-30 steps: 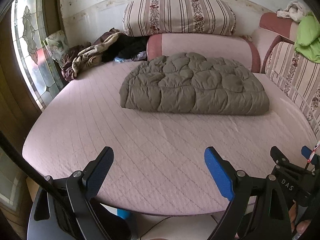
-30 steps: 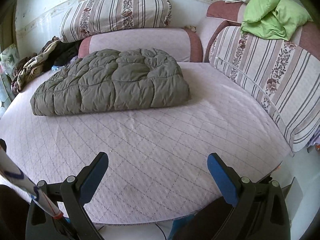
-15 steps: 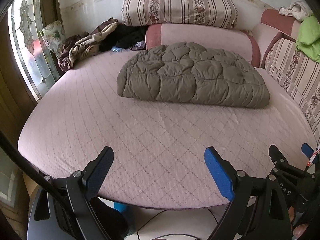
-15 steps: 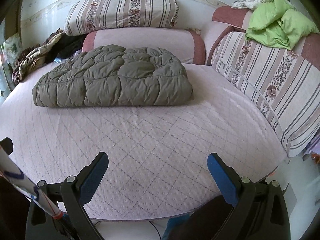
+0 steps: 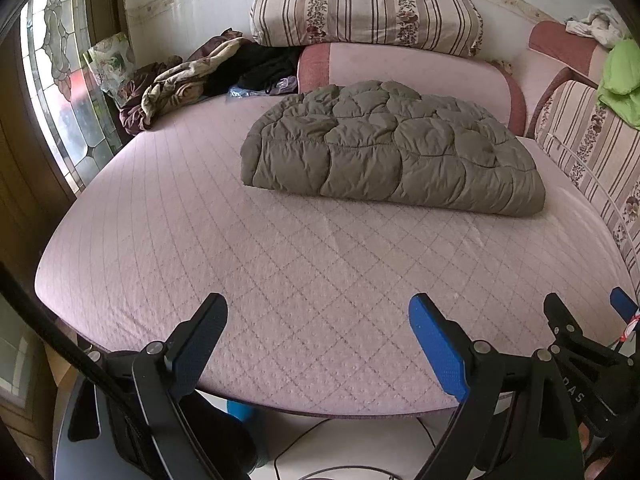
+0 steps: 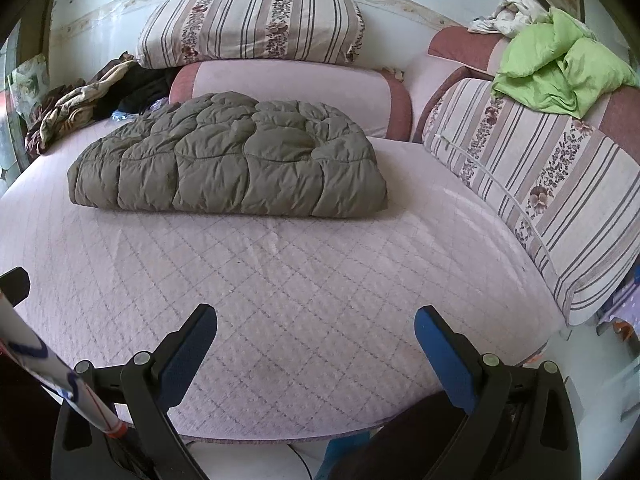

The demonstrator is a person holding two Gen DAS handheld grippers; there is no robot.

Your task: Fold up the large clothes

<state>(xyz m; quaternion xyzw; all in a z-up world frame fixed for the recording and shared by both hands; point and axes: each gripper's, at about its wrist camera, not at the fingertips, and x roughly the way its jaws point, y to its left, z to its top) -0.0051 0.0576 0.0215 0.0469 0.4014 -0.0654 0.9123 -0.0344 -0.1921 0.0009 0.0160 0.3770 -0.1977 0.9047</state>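
A: Starting with the left wrist view: what is the left gripper (image 5: 318, 320) doing?

B: It is hanging over the near edge of the round bed with the pale pink quilted cover (image 5: 280, 280), its black fingers with blue pads (image 5: 436, 344) spread wide apart and gripping nothing.

A: And the garment?

B: The olive-green puffy quilted jacket (image 5: 392, 156), folded into a thick bundle, is lying well ahead of the gripper, towards the far side of the bed and slightly right of centre. Bare cover is showing between the two.

A: Anything around it?

B: A striped floral cushion (image 5: 364, 8) is sitting behind it on a pink bolster (image 5: 408, 68), and a heap of dark and tan clothes (image 5: 192, 76) is lying off to the left by the stained-glass window (image 5: 60, 92). At the lower right edge another gripper's tips are poking in, probably the right one, though the corner is too distorted to be sure.

A: Now the right wrist view.

B: The right gripper (image 6: 316, 326) is also gaping wide and holding nothing, hovering at the bed's near edge. The jacket (image 6: 228, 160) is lying well ahead and a little left, apart from the fingers. A crumpled lime-green cloth (image 6: 560, 68) is resting on the striped backrest (image 6: 540, 184) at the right.
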